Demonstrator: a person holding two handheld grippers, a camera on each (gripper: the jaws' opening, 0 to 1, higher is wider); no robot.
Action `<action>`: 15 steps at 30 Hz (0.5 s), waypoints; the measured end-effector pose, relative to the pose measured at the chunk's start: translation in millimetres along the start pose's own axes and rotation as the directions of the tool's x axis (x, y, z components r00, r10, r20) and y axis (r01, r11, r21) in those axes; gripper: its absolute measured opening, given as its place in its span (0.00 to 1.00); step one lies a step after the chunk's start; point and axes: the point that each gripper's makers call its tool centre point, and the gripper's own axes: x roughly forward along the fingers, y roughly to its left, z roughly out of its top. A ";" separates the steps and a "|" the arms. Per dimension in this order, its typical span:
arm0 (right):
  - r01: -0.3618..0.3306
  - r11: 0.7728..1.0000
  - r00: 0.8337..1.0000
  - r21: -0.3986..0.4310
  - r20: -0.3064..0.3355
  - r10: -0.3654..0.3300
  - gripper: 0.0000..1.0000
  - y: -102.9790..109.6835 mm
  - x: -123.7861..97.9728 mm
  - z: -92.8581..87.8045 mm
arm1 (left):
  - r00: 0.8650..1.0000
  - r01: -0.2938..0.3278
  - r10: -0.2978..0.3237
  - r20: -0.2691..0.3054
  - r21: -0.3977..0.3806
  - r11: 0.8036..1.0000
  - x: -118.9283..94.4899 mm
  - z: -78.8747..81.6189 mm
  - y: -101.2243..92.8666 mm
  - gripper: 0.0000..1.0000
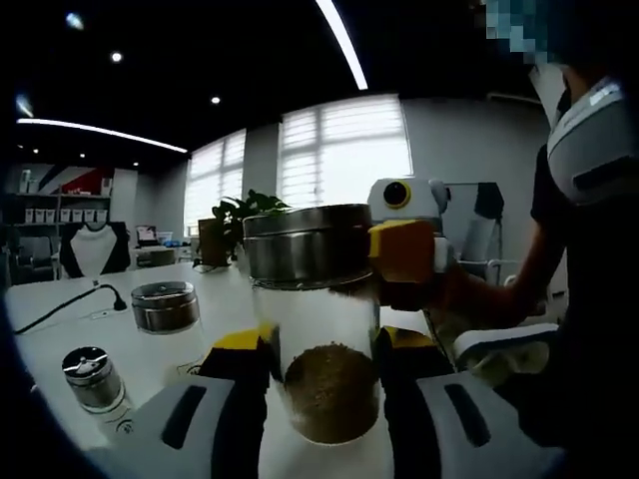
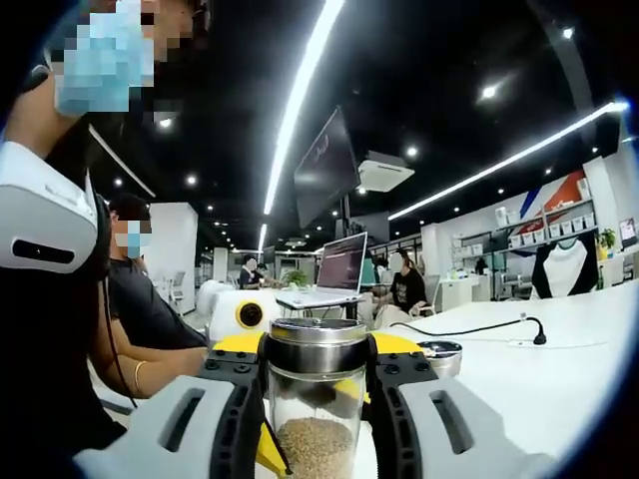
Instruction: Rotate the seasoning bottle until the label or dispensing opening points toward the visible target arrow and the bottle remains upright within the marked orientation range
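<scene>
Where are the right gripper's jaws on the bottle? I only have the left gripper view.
Observer: In the right gripper view, the right gripper has its jaws on either side of the metal lid of the seasoning bottle, closed against it.
Operator: Is the bottle tilted from that side?
Observer: No, it looks upright between those jaws, and the brown granules lie level at the bottom.
Operator: What's behind it?
Observer: An open laptop farther along the white table, with people seated near it.
</scene>
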 end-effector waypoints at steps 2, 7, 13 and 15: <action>0.002 1.000 1.000 0.007 0.000 -0.002 0.36 -0.5 0.2 -1.0 | 1.000 -0.008 0.008 -0.001 -0.006 1.000 0.6 -0.8 0.2 0.46; 0.007 1.000 1.000 -0.013 -0.010 -0.007 0.36 -2.2 0.2 -4.3 | 0.998 -0.062 0.062 -0.019 -0.004 0.998 3.6 -5.2 4.0 0.45; 0.037 0.999 0.999 0.030 0.002 -0.037 0.36 -8.2 -2.4 -5.7 | 0.993 -0.111 0.110 -0.037 -0.031 0.993 4.4 -7.8 7.9 0.45; 0.049 0.998 0.999 0.039 0.000 -0.049 0.36 -9.9 -3.0 -8.4 | 0.990 -0.130 0.129 -0.049 -0.025 0.991 4.9 -10.2 9.3 0.45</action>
